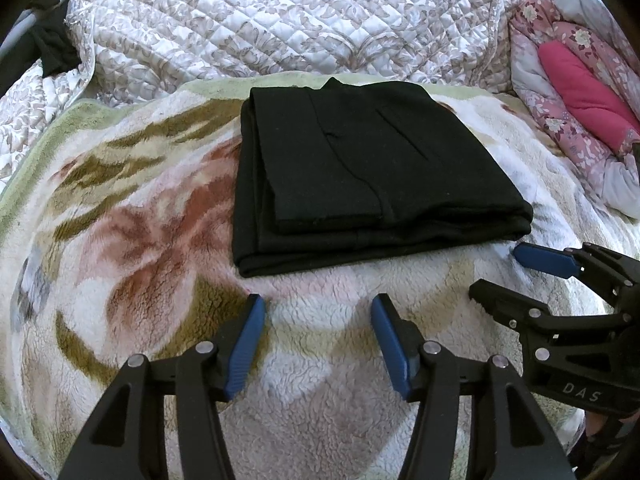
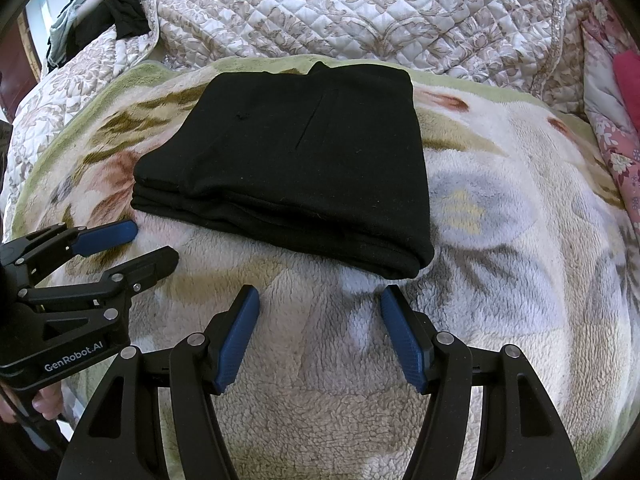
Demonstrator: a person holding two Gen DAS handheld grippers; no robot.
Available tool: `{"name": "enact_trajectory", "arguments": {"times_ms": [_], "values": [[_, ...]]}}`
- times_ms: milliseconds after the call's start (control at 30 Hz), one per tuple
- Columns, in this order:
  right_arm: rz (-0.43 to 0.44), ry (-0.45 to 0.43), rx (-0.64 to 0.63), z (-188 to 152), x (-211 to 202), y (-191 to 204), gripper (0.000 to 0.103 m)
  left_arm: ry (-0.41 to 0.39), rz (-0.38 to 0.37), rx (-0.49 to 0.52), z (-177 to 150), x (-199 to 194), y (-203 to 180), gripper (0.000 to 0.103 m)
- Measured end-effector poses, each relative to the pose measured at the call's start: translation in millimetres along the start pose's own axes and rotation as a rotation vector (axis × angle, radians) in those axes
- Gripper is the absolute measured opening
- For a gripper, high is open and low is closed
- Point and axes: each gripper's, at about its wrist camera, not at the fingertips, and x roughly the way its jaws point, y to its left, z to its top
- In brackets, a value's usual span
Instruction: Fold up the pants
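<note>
Black pants (image 1: 372, 168) lie folded into a neat stack on the fleece blanket (image 1: 132, 240), just beyond both tools. My left gripper (image 1: 318, 312) and right gripper (image 2: 320, 304) hang with jaws apart, holding nothing. I judge the fold done; if I tidy, I'd press the near edge lightly, not drag it.

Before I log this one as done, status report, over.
Left tongs and right tongs open, empty. Black pants folded flat on fleece blanket. Nothing in the way.
</note>
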Motion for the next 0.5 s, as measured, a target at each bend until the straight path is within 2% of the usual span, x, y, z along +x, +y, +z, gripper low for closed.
{"name": "enact_trajectory", "arguments": {"times_ms": [500], "values": [[-0.001,-0.001,0.000,-0.1,0.0,1.2,0.064,0.007,0.002,0.000,2.8,0.1,1.0,0.060]]}}
